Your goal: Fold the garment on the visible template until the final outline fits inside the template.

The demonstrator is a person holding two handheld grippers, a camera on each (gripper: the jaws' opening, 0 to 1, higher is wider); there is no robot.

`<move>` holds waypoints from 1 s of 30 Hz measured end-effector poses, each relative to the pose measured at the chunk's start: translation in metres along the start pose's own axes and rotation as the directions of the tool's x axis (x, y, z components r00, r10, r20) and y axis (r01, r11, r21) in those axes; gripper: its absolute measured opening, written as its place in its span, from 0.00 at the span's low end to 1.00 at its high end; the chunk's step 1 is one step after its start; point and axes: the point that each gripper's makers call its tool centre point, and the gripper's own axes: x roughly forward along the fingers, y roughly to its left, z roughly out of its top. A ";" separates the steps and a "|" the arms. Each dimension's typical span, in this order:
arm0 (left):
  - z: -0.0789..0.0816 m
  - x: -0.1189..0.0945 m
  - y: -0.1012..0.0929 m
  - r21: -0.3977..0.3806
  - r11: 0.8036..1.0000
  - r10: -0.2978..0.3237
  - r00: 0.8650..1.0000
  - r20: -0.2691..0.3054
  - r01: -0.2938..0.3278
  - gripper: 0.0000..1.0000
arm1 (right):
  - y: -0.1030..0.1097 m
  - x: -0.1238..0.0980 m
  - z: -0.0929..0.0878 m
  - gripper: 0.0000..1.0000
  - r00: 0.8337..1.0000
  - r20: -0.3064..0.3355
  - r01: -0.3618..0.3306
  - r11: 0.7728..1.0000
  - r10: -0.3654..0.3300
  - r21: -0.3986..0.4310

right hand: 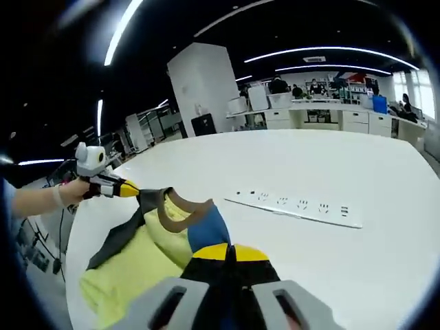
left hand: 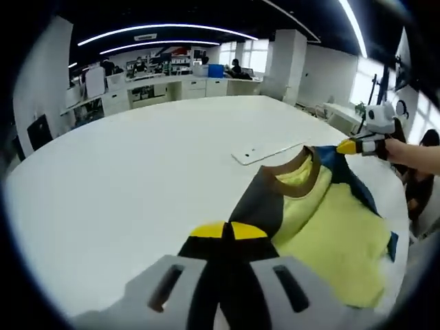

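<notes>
A yellow garment (left hand: 330, 227) with a brown collar (left hand: 292, 175), one dark sleeve and one blue sleeve lies near the white table's (left hand: 137, 165) edge. My left gripper (left hand: 227, 230) is shut on the dark shoulder fabric. My right gripper (left hand: 347, 146), held by a hand, grips the blue shoulder at the far side of the collar. In the right gripper view, my right gripper (right hand: 230, 253) is shut on the blue fabric of the garment (right hand: 137, 261). There my left gripper (right hand: 130, 188) pinches the dark shoulder, and the collar is stretched between the two.
A flat white strip (left hand: 265, 152) with small dark marks (right hand: 295, 205) lies on the table just beyond the collar. The wide white tabletop (right hand: 330, 158) stretches beyond it. Counters (left hand: 172, 89), a white pillar (right hand: 199, 89) and seated people stand at the far walls.
</notes>
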 end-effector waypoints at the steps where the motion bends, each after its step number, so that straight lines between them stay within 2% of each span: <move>1: -0.003 0.003 0.001 -0.002 1.000 0.005 1.000 -0.005 -0.005 0.00 | -0.004 0.005 -0.004 0.00 1.000 -0.010 0.010 1.000 -0.010 0.006; 3: -0.010 0.011 0.005 -0.008 1.000 0.018 1.000 -0.023 -0.019 0.00 | -0.007 0.012 -0.010 0.00 0.999 -0.026 0.022 1.000 -0.021 0.012; 4: -0.012 0.013 0.006 -0.036 0.999 0.027 0.999 -0.028 -0.028 0.00 | -0.008 0.014 -0.013 0.00 0.999 -0.030 0.025 1.000 -0.024 0.017; 9: -0.014 0.023 0.008 -0.033 0.999 0.029 0.999 -0.026 -0.029 0.00 | -0.012 0.023 -0.024 0.00 0.998 -0.054 0.042 0.999 -0.041 0.023; 17: -0.016 0.028 0.018 -0.045 0.997 0.058 0.998 -0.014 -0.058 0.00 | -0.022 0.027 -0.020 0.00 0.996 -0.031 0.085 0.996 -0.085 -0.001; 22: -0.024 0.040 0.021 -0.038 0.997 0.063 0.997 -0.041 -0.064 0.00 | -0.028 0.036 -0.027 0.00 0.993 -0.051 0.102 0.995 -0.102 -0.005; 26: -0.032 0.045 0.024 -0.060 0.996 0.065 0.996 -0.059 -0.069 0.00 | -0.032 0.040 -0.031 0.00 0.992 -0.064 0.109 0.994 -0.110 -0.029; 30: -0.031 0.047 0.026 -0.070 0.995 0.068 0.996 -0.053 -0.072 0.00 | -0.037 0.045 -0.036 0.00 0.991 -0.083 0.101 0.994 -0.104 -0.032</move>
